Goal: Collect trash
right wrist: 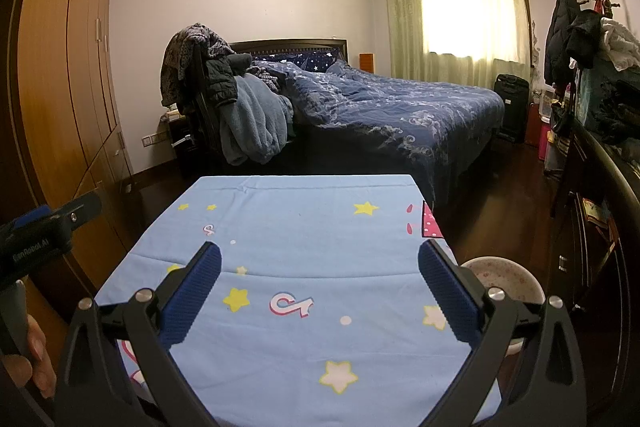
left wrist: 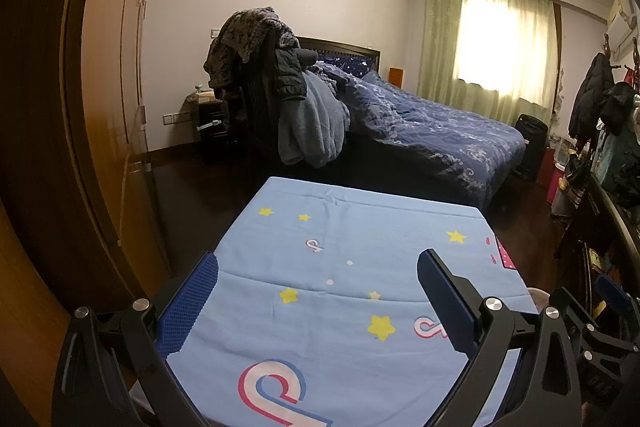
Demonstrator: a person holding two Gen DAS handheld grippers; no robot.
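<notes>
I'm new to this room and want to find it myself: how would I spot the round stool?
Start at the small table with the light blue star-printed cloth in front of the bed. Look just past its right edge, toward the dark cabinet. The stool sits low there, with a round, pale seat speckled with pink, the only round, light thing on the dark floor.

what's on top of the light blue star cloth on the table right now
Nothing rests on the light blue star cloth: only its printed stars and logos show. The left gripper and right gripper hang open above it. The near edge is hidden by the gripper frames.
</notes>
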